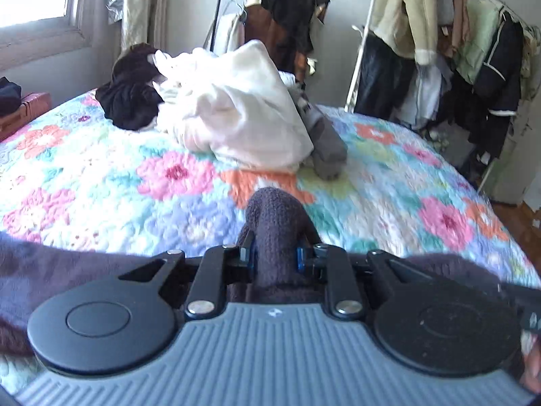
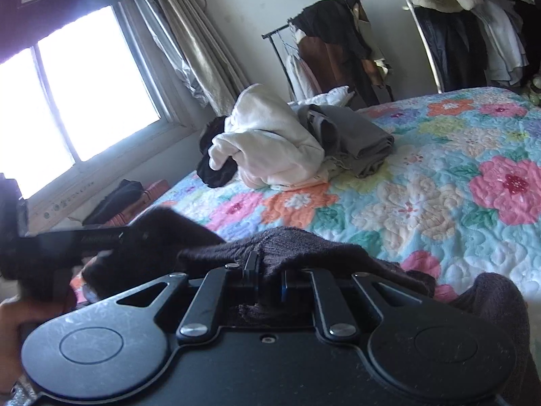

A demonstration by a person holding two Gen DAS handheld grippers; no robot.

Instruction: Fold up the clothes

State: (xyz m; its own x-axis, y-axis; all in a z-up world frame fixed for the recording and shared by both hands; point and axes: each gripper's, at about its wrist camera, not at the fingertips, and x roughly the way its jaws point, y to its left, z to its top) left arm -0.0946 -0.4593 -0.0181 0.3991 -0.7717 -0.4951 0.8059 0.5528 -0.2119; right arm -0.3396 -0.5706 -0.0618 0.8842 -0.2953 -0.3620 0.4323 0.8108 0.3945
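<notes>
My left gripper [image 1: 275,253] is shut on a bunched fold of a dark purple-brown knit garment [image 1: 274,216], held above the floral quilt. My right gripper [image 2: 267,270] is shut on another part of the same dark knit garment [image 2: 304,247], which drapes to both sides of the fingers. The left gripper [image 2: 67,237] shows at the left of the right wrist view, wrapped in the dark fabric. A pile of clothes lies further back on the bed: a white garment [image 1: 236,111] [image 2: 270,142], a grey one [image 1: 324,142] [image 2: 358,135] and a black one [image 1: 132,91] [image 2: 213,165].
The floral quilt [image 1: 118,182] [image 2: 439,186] covers the bed. Clothes racks with hanging coats stand behind the bed [image 1: 287,23] [image 1: 439,50] [image 2: 341,44]. A window [image 2: 84,94] with curtains is at the left. A reddish case with dark cloth [image 1: 23,108] sits beside the bed.
</notes>
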